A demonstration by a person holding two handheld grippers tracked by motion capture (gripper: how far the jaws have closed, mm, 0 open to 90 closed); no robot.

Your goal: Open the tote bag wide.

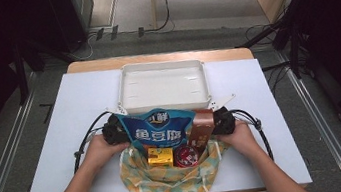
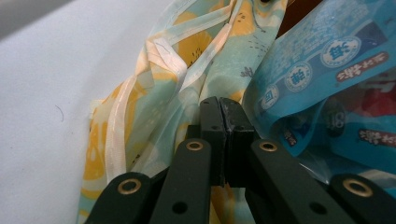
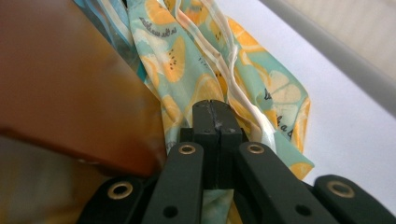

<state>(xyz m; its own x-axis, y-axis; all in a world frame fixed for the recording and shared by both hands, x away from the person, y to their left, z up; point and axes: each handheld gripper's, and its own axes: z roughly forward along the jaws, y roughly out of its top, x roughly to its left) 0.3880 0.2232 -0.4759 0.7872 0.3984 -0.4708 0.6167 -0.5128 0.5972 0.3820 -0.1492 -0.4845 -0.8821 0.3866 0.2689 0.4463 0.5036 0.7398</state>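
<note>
- At twelve o'clock from my hands the white tray [image 1: 164, 84] blocks the way forward, its near wall just beyond the blue snack bag [image 1: 158, 128].
- Between my grippers the patterned cloth bag [image 1: 170, 179] stands packed; no way through.
- At nine and three o'clock the white table [image 1: 74, 109] lies open.
- At six o'clock, my forearms crowd the edge.

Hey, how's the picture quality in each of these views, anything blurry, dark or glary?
High view: the white table is evenly lit and fairly sharp, while the room's edges fall into darkness. Left gripper view: the fruit-print bag is soft, and the blue snack packet shows mild sheen. Right gripper view: the brown packet is a close, out-of-focus blur, and the far table edge is hazy.
</note>
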